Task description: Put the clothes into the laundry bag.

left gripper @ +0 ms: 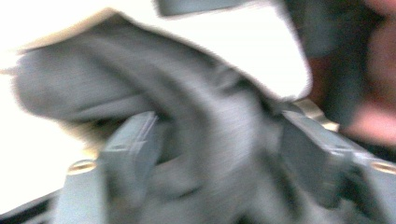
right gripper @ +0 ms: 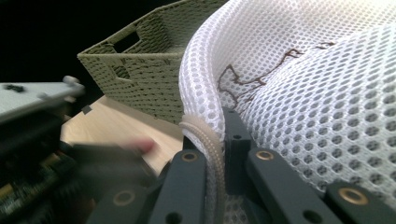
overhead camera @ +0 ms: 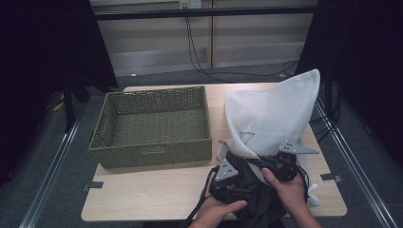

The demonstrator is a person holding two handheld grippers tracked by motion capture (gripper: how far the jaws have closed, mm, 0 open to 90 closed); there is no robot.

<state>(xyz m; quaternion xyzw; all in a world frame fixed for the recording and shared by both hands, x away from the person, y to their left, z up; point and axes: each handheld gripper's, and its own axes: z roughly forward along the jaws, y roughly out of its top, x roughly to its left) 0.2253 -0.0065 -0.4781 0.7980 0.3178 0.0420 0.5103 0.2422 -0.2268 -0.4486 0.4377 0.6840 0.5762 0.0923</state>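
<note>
Pinching mesh bag rim (right hand-held gripper)

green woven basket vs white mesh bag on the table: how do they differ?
The olive-green woven rectangular basket is stiff and boxy, while the white mesh laundry bag is soft and rises to a floppy peak. The basket sits free with nothing inside it; the bag's corded rim is clamped in the right gripper, and dark grey cloth lies at its mouth. The basket is opaque wicker; the bag is open netting. Both rest on the light wooden table.
</note>
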